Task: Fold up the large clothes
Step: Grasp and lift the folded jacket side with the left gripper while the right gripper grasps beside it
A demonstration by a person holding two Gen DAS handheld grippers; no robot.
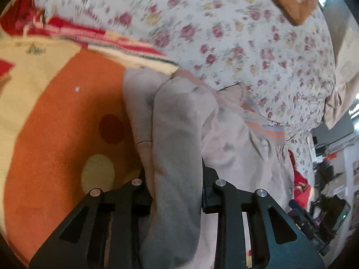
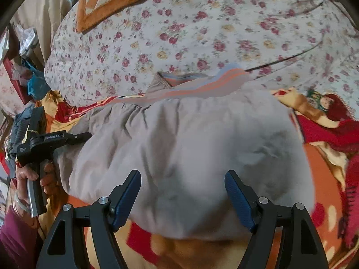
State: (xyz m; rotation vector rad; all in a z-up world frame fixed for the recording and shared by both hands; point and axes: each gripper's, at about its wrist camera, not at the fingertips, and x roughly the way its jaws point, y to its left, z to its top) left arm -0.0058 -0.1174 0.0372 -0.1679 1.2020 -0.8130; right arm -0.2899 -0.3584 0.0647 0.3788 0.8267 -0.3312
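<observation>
Left wrist view shows the left tongs clamped on a thick bunch of the grey garment, which rises from the bottom centre of the frame and spreads toward the middle right, where its striped hem lies against the floral bedspread. An orange blanket with dots fills the lower left. The pinch holds several layers at once, so my worry is that a pull drags the whole bundle rather than one edge, and the fold comes out lumpy; the frame is blurred in the upper half, which suggests quick motion that could also shake cloth loose. Right wrist view shows the right tongs wide apart at the bottom centre, holding nothing, hovering just over the near edge of the grey garment, which mounds across the middle of the frame on the bed. The left tongs reach into the cloth at the left edge, gripped by the person's hand. If the right tongs close here they may catch the blanket beneath along with the garment, or only a top layer, leaving the two grips uneven and the fold skewed. The striped hem sits bunched at the far side, likely to crease in.
</observation>
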